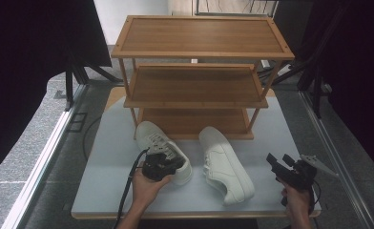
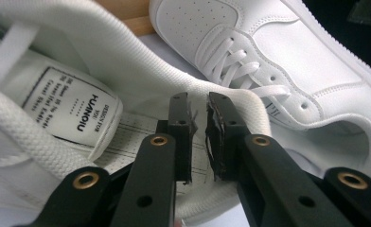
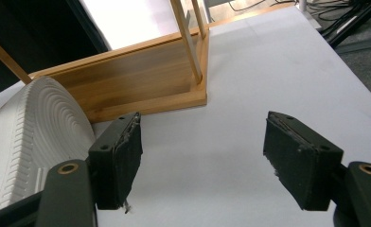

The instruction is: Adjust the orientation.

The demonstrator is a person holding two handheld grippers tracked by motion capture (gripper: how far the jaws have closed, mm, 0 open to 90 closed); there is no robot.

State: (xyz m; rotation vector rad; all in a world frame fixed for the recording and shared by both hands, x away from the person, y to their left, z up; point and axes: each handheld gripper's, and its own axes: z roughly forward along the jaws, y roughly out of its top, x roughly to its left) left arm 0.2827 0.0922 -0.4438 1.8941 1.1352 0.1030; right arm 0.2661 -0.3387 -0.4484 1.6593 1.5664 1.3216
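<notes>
On the table, left tongs [image 2: 200,106] barely parted inside left shoe [image 2: 103,71], label readable close up, right tongs [image 3: 202,161] released.

1. The left gripper [image 2: 198,106] sits over the opening of the near shoe [image 2: 79,56], its jaws a narrow gap apart.
2. The shoe's white collar rim passes just beyond the jaw tips; nothing is visibly pinched.
3. A tongue label [image 2: 72,106] with black print lies left of the jaws.
4. A second shoe [image 2: 278,52], laced and white, lies beyond at upper right, on the table [image 2: 174,49].
</notes>
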